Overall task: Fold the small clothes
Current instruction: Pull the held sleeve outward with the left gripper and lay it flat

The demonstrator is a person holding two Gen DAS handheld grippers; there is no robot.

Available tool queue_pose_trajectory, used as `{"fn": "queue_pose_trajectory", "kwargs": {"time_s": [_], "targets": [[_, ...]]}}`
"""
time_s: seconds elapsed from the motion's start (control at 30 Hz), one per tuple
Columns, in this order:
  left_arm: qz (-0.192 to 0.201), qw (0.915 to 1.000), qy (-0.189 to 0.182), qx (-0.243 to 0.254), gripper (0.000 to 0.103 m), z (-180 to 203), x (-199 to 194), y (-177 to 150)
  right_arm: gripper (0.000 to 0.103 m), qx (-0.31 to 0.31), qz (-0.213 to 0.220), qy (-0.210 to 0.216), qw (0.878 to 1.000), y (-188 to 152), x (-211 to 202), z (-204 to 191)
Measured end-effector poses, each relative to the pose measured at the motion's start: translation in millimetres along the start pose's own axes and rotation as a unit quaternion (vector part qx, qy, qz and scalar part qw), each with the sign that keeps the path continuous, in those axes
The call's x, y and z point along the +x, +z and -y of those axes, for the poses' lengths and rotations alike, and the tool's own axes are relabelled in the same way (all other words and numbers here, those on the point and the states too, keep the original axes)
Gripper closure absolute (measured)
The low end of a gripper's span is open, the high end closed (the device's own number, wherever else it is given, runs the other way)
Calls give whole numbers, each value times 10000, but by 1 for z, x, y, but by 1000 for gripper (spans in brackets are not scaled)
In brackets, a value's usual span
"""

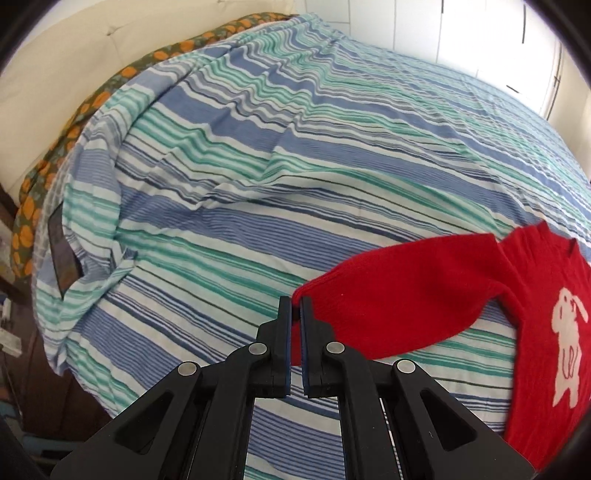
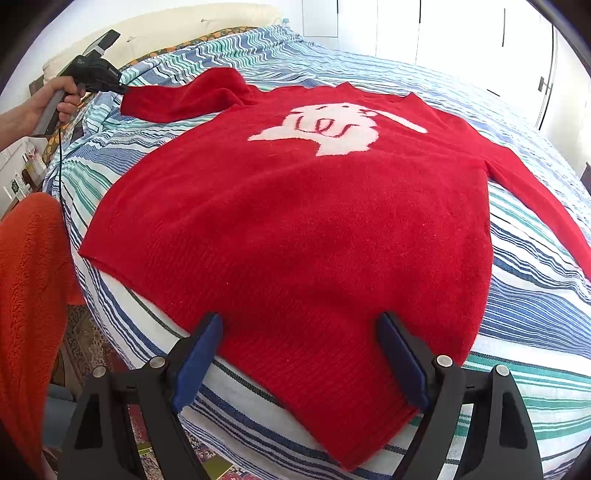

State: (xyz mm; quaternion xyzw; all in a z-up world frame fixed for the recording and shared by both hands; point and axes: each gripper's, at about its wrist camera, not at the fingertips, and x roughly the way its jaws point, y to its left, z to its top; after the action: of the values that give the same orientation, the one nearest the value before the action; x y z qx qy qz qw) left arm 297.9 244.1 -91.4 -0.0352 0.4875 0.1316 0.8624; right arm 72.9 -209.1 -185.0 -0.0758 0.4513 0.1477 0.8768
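A small red sweater (image 2: 295, 206) with a white rabbit on its chest lies flat and face up on the striped bed cover (image 2: 535, 332). My left gripper (image 1: 295, 308) is shut on the cuff of one sleeve (image 1: 399, 295), which stretches out sideways from the body. In the right wrist view that same gripper (image 2: 120, 88) shows at the far left, held by a hand, pinching the sleeve end (image 2: 177, 98). My right gripper (image 2: 299, 325) stands open above the sweater's hem, pads apart with the red knit below them. The other sleeve (image 2: 546, 192) runs off to the right.
The bed cover (image 1: 258, 166) is rumpled, with a flower-patterned fabric (image 1: 74, 122) along its far edge and a cream headboard (image 1: 55, 55) behind. An orange fleece sleeve (image 2: 29, 288) fills the left of the right wrist view. White cupboard doors (image 2: 461, 33) stand behind the bed.
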Motion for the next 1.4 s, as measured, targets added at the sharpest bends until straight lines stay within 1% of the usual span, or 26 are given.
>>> {"fn": "queue_pose_trajectory", "kwargs": {"time_s": [0.07, 0.13, 0.2, 0.3, 0.33, 0.37, 0.4, 0.43, 0.5, 0.53, 0.67, 0.7, 0.77, 0.8, 0.83, 0.87, 0.9, 0.93, 1.07, 1.1, 1.13, 1.17, 1.23, 1.3, 1.37, 1.4], "targets": [[-241, 9994, 118, -210, 101, -15, 15, 0, 17, -11, -17, -41, 10000, 0, 0, -1], [-437, 9981, 337, -260, 101, -25, 27, -4, 17, -16, -33, -74, 10000, 1, 1, -2], [-632, 9963, 455, -374, 101, -33, 39, -5, 17, -11, -47, -104, 9999, 1, 2, -3], [-711, 9952, 339, -573, 100, -43, 48, -3, 17, -15, -61, -148, 9999, 1, 2, -5], [-776, 9950, 240, -580, 94, -44, 53, -3, 17, -13, -62, -158, 9999, 1, 2, -5], [-874, 9943, 147, -588, 93, -43, 57, -5, 16, -13, -63, -168, 9998, 1, 2, -5], [-954, 9936, 39, -600, 79, -43, 61, -8, 16, -16, -65, -180, 9998, 1, 3, -6], [-979, 9933, -80, -616, 54, -43, 63, -12, 15, -18, -67, -193, 9998, 1, 3, -6], [-838, 9935, -283, -713, 27, -47, 61, -23, 13, -12, -77, -210, 9997, 2, 4, -7], [-766, 9930, -418, -790, 25, -50, 60, -29, 12, -5, -81, -215, 9997, 2, 5, -8], [-792, 9837, -1089, -1191, 25, -59, 67, -48, 10, -7, -73, -250, 9997, 2, 6, -10], [-786, 9820, -1175, -1255, 29, -58, 70, -50, 9, -13, -69, -253, 9997, 2, 7, -10], [-744, 9791, -1319, -1356, 49, -54, 75, -53, 8, -32, -66, -267, 9996, 3, 8, -11], [-750, 9771, -1398, -1420, 79, -51, 77, -54, 8, -40, -68, -273, 9996, 3, 8, -11], [-803, 9744, -1468, -1502, 99, -49, 81, -54, 7, -45, -72, -282, 9996, 3, 8, -11], [-848, 9721, -1506, -1587, 100, -47, 82, -53, 7, -47, -77, -288, 9995, 3, 8, -12], [-872, 9724, -1448, -1609, 100, -46, 79, -51, 7, -49, -82, -294, 9995, 3, 8, -12], [-939, 9707, -1494, -1628, 101, -46, 75, -46, 7, -52, -87, -296, 9995, 4, 8, -12], [-1159, 9511, -1940, -2106, 101, -78, 48, -24, 7, -54, -79, -295, 9995, 3, 7, -12], [-1158, 9482, -2001, -2178, 101, -88, 41, -18, 7, -54, -71, -297, 9995, 3, 8, -12], [-1131, 9480, -1978, -2223, 101, -96, 35, -15, 7, -54, -70, -296, 9995, 3, 8, -12], [-1112, 9503, -1906, -2197, 101, -101, 32, -10, 6, -53, -70, -292, 9995, 3, 8, -13], [-1184, 9591, -1568, -2039, 101, -102, 36, -8, 5, -53, -72, -285, 9996, 3, 8, -12], [-1465, 9638, -1251, -1846, 100, -94, 56, -16, 4, -50, -73, -288, 9995, 3, 8, -12], [-1840, 9665, -815, -1592, 97, -81, 83, -33, 4, -49, -78, -298, 9995, 3, 9, -12], [-1935, 9673, -653, -1505, 94, -74, 93, -40, 4, -50, -80, -301, 9995, 3, 9, -12]]}}
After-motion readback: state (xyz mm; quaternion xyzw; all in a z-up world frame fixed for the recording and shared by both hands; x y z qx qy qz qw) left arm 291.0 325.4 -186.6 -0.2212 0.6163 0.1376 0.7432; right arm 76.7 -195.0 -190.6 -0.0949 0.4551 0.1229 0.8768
